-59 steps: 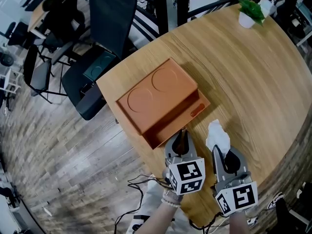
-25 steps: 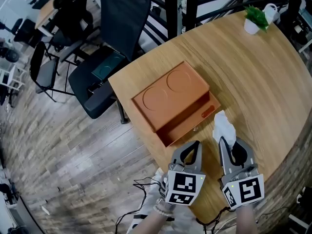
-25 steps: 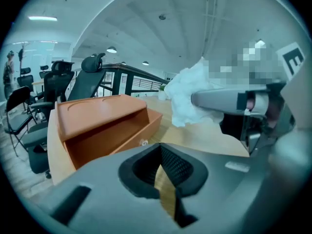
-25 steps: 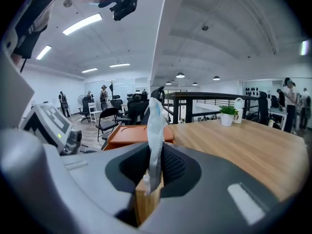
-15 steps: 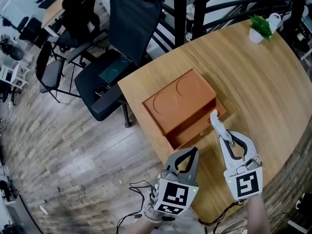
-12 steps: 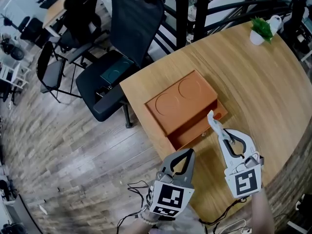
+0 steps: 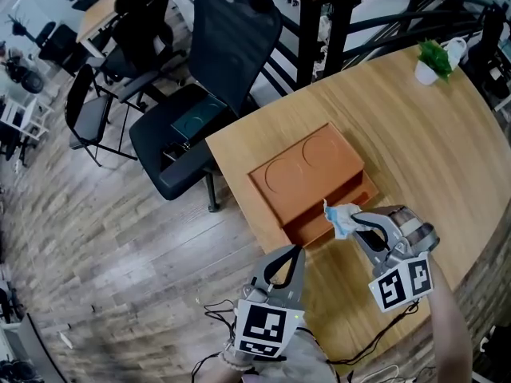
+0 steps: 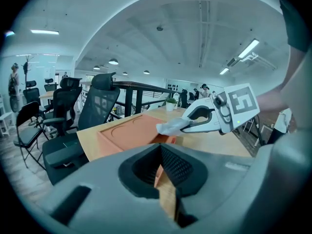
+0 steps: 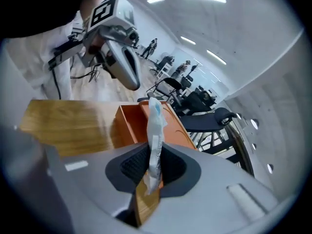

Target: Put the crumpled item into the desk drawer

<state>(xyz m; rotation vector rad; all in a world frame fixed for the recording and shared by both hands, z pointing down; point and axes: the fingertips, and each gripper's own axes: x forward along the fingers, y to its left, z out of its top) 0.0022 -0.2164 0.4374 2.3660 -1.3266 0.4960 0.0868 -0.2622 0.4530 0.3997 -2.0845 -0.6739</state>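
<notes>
Spreading across the right side of the head view, a round wooden table [image 7: 415, 126] is the biggest thing here, with grey plank floor to its left. A black office chair [image 7: 185, 130] stands at the table's far-left edge, its tall back upright.

On the table, near that edge, sits an orange box [image 7: 307, 170] with two shallow round hollows in its top. Its desk drawer [image 7: 313, 228] is pulled out toward the near side and stands open.

The right gripper [image 7: 355, 219] reaches in from the near right, rolled onto its side, tips over the open drawer. Its jaws have just been closing a little and stand narrow, pinching the crumpled item between the pads. The left gripper [image 7: 296, 250] hangs at the near edge of the table, just near of the drawer's corner – jaws together, nothing in them.

A small potted plant [image 7: 435, 57] stands far right, well apart from the box.

The crumpled item [image 7: 338, 215] – a white wad with a touch of blue – sticks out past the right gripper's tips, right over the drawer's opening; whether it touches the drawer I cannot tell.
</notes>
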